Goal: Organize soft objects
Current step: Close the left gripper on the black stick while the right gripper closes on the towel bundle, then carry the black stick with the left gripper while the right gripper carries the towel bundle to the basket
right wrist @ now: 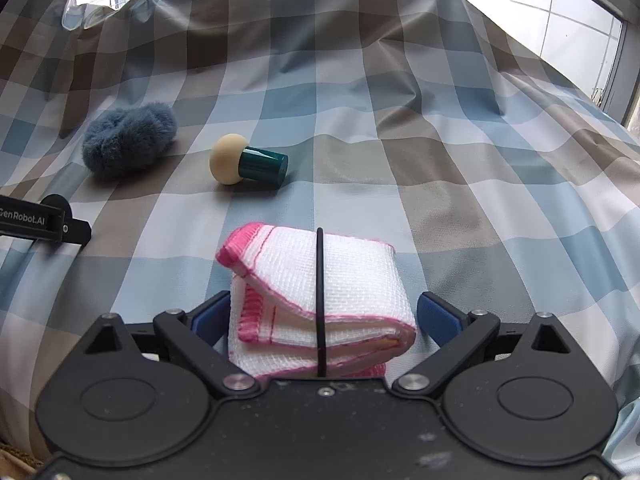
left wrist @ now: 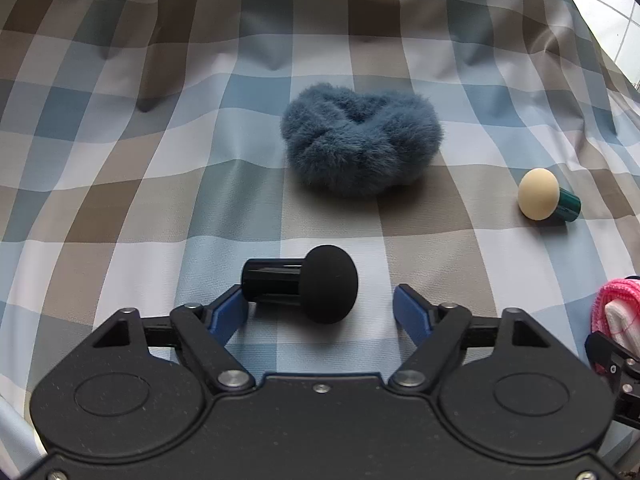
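Checked cloth (left wrist: pixel 120 140) lies loose. Neither the black puff (left wrist: pixel 308 288) nor the folded towel (right wrist: pixel 320 304) is gripped by the open jaws; either could be nudged aside.

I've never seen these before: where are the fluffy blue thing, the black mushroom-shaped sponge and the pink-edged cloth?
Fluffy blue scrunchie (left wrist: pixel 362 142), left wrist view, front fur.
Black sponge (left wrist: pixel 328 282), left wrist view, rounded foam head.
Pink-edged cloth (right wrist: pixel 288 268), right wrist view, top white fold.

The cloth (left wrist: pixel 614 312) is cut off by the left view's right edge. In the right view its near end hides behind the right gripper's (right wrist: pixel 324 312) body. The left gripper (right wrist: pixel 44 224) is cropped at the left edge.
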{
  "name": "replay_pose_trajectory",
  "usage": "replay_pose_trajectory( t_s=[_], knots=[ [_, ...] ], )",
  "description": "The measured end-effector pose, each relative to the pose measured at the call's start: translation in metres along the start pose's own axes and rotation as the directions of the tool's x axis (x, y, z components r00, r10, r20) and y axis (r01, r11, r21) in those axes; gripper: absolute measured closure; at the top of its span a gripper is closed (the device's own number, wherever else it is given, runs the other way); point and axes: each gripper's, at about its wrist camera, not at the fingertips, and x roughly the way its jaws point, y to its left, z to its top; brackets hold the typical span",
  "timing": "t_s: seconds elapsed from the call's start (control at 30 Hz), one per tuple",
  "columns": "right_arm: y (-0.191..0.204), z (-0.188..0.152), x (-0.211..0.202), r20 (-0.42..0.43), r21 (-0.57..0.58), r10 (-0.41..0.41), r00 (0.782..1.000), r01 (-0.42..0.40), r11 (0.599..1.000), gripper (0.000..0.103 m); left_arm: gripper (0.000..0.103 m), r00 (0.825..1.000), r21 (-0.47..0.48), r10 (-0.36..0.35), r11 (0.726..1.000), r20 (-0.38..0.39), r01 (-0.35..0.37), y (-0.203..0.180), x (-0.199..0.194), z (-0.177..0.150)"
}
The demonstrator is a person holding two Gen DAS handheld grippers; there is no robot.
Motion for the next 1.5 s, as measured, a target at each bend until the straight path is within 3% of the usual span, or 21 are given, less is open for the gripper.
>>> replay_pose_trajectory(
  t_s=[0.03,0.1,0.33,0.53,0.8,1.03,1.33,1.5],
  knots=[
    [0.002,0.0,-0.003,0.006,-0.018,0.012,1.0,-0.012,1.0,0.021,0.052,1.0,0.015,-0.007,1.0,0.006,0.007,-0.003,-0.002,0.0],
    [0.006,-0.001,-0.008,0.018,-0.052,0.024,1.0,-0.023,0.998,0.029,0.052,1.0,0.04,-0.02,0.999,0.013,0.02,-0.009,-0.007,0.0],
    [0.006,-0.008,-0.027,0.02,-0.071,0.029,0.999,-0.028,0.997,0.03,0.052,0.998,0.056,-0.059,0.997,0.023,0.058,-0.021,-0.028,-0.008],
    [-0.006,-0.016,-0.058,0.012,-0.009,0.046,0.999,-0.045,0.999,0.03,0.052,0.995,0.01,-0.091,0.996,0.031,0.09,-0.023,-0.065,-0.022],
    [-0.015,-0.041,-0.115,0.019,0.014,0.067,0.998,-0.067,0.998,0.03,0.052,0.996,-0.039,-0.088,0.995,0.006,0.088,-0.031,-0.118,-0.068],
    [-0.016,-0.064,-0.177,0.058,0.065,0.1,0.993,-0.104,0.993,0.03,0.052,0.989,-0.085,-0.141,0.987,-0.053,0.136,-0.043,-0.153,-0.122],
    [-0.032,-0.09,-0.222,0.034,0.211,0.185,0.982,-0.188,0.959,0.03,0.052,0.987,-0.075,-0.159,0.985,-0.03,0.157,-0.059,-0.189,-0.152],
    [-0.023,-0.103,-0.242,0.047,0.16,0.173,0.984,-0.178,0.971,0.03,0.052,0.988,-0.077,-0.152,0.986,-0.032,0.149,-0.065,-0.2,-0.166]
  ],
)
